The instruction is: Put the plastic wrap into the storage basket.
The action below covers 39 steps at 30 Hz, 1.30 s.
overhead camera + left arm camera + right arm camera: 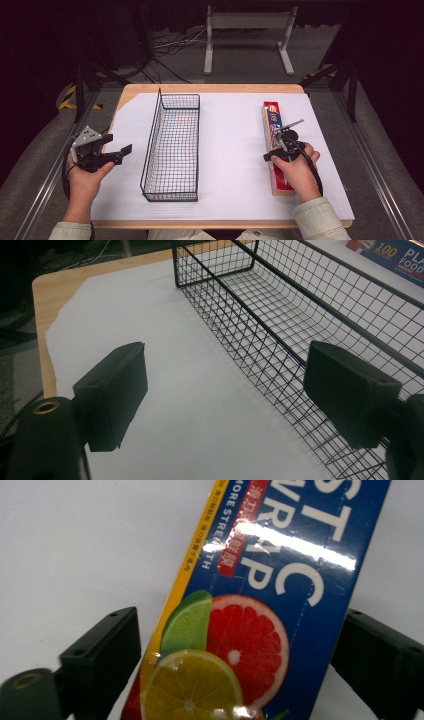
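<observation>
A long blue and red plastic-wrap box [273, 119] with citrus pictures [280, 580] lies lengthwise on the right of the white sheet. My right gripper [282, 150] sits over its middle, open, with one jaw on each side of the box [240, 660] and small gaps. An empty black wire basket [150, 150] stands left of centre. My left gripper [119, 143] hovers to the basket's left, open and holding nothing [225, 390]. The basket's near wall [280, 315] runs just past its right jaw, and a corner of the box [395, 252] shows beyond.
A white sheet [230, 150] covers most of the wooden table [210, 88]. A metal stand [247, 22] and cables lie on the floor behind the table. Rails run along both sides.
</observation>
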Each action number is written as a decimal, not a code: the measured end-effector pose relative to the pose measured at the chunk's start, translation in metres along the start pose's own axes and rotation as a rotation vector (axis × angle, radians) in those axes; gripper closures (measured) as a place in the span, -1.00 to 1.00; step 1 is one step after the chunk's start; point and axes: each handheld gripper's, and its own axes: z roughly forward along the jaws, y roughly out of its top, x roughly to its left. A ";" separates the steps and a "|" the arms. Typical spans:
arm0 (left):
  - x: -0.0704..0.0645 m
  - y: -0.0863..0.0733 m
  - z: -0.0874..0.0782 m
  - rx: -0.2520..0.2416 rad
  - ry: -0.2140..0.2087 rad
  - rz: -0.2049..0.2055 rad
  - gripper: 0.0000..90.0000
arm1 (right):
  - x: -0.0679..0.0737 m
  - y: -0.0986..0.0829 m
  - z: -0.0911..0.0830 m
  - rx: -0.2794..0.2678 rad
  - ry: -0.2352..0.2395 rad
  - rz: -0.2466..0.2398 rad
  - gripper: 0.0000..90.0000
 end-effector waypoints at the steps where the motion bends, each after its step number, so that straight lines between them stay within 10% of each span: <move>1: 0.000 0.000 0.000 0.001 -0.001 -0.002 -0.59 | 0.000 0.000 0.000 0.003 0.004 -0.010 -0.64; 19: -0.002 0.005 0.003 0.069 0.037 0.029 -0.43 | 0.009 0.005 0.003 0.106 -0.080 0.011 -0.22; 27: -0.005 0.017 -0.006 0.014 0.083 0.015 -0.33 | -0.004 0.007 -0.020 0.051 -0.061 -0.045 -0.06; 35: -0.013 0.035 -0.003 -0.008 -0.043 0.123 -0.35 | -0.006 0.019 -0.055 0.017 -0.032 -0.133 -0.06; 39: -0.019 0.049 0.000 0.077 -0.094 0.080 -0.48 | -0.007 0.023 -0.072 -0.006 -0.009 -0.192 -0.06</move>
